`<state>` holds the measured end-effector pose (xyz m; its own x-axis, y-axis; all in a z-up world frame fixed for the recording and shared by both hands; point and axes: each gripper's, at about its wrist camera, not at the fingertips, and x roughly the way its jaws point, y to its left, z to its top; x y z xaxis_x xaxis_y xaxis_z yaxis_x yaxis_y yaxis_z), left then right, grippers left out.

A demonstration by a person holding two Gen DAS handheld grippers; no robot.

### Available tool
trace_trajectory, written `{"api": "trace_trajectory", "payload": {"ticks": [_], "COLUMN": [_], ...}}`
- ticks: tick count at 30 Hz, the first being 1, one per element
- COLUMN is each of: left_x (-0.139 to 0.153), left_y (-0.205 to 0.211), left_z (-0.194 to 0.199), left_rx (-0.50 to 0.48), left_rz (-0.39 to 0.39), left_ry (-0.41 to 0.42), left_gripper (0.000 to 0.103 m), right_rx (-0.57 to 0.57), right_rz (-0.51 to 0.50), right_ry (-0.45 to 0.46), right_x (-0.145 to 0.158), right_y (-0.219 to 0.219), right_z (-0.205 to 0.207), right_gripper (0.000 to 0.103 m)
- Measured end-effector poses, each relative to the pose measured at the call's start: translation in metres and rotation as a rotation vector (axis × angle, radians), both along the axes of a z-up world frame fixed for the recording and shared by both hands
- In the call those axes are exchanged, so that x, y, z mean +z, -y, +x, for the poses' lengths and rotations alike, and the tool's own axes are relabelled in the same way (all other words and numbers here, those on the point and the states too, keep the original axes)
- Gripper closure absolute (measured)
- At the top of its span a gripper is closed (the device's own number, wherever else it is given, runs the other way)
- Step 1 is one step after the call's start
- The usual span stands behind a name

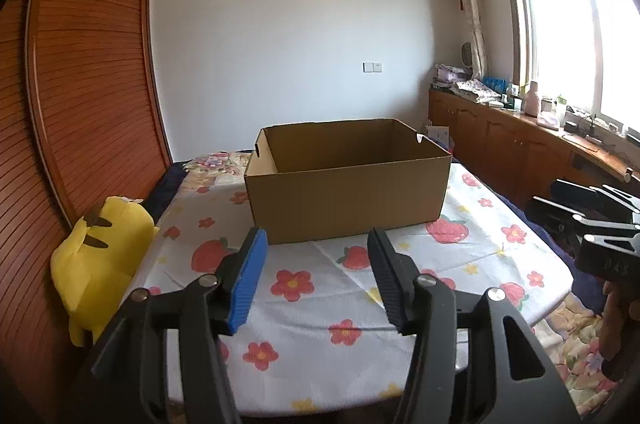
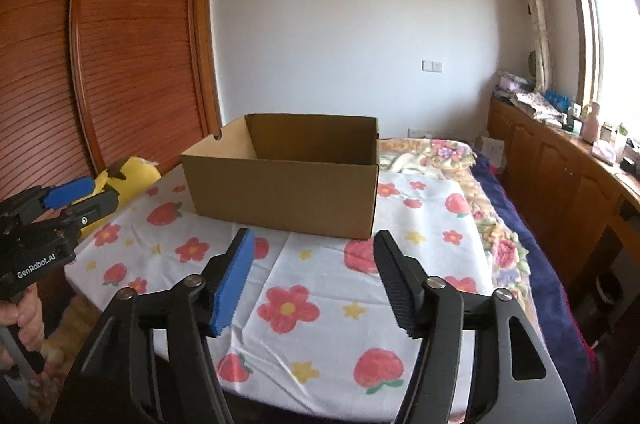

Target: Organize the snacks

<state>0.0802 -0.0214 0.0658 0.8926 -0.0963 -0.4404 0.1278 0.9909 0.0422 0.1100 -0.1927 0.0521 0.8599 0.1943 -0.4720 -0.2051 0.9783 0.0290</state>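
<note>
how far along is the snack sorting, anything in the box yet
Done: only the setup. The cardboard box stands open on the flowered tablecloth, and the part of its inside that shows is bare; its floor is hidden. In hand: nothing. The left gripper and right gripper are both open and hold nothing. Left: everything, since no snacks appear in either view.

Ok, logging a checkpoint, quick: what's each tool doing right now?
Left tool: open, holding nothing.
Right tool: open, holding nothing.
</note>
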Motion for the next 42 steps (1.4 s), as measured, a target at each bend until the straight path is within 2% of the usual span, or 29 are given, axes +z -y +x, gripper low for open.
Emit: {"api": "trace_trajectory", "payload": {"ticks": [4,8,13,15,19,20,21,22,25,42], "left_x": [-0.001,-0.003,-0.008,-0.01,-0.015,-0.017,-0.018,-0.019,-0.021,-0.023], "left_y": [-0.003,-0.005,-0.004,-0.005,-0.006,-0.006,-0.006,-0.007,-0.007,-0.004], "left_z": [-0.017,-0.027,-0.035,-0.037,-0.036,-0.036,-0.035,-0.035,-0.036,-0.038], "left_rx": [0.017,0.035,0.056,0.064,0.067,0.072,0.073,0.07,0.067,0.078], "left_rz": [-0.006,0.0,0.023,0.015,0.003,0.003,0.003,-0.001,-0.01,-0.004], "left_ry": [0.036,0.04,0.04,0.045,0.024,0.022,0.019,0.017,0.013,0.016], "left_gripper": [0.035,0.034,0.029,0.025,0.023,0.021,0.012,0.009,0.006,0.005], "right_rx": [-0.008,-0.006,-0.017,-0.019,-0.029,-0.032,-0.033,-0.033,-0.042,-0.044], "right_rz": [-0.009,0.007,0.006,0.009,0.016,0.015,0.014,0.015,0.012,0.015], "right_ry": [0.02,0.025,0.02,0.022,0.024,0.026,0.027,0.024,0.017,0.008], "right_x": [-0.001,-0.005,-0.014,-0.016,-0.02,-0.021,-0.021,-0.022,-0.024,-0.028], "right_y": [-0.003,-0.004,-0.004,-0.005,-0.005,-0.005,-0.005,-0.006,-0.005,-0.006], "right_z": [-0.013,-0.019,-0.023,-0.025,-0.029,-0.03,-0.031,-0.031,-0.031,-0.031], "right_gripper": [0.024,0.016,0.013,0.011,0.009,0.008,0.007,0.007,0.001,0.001]}}
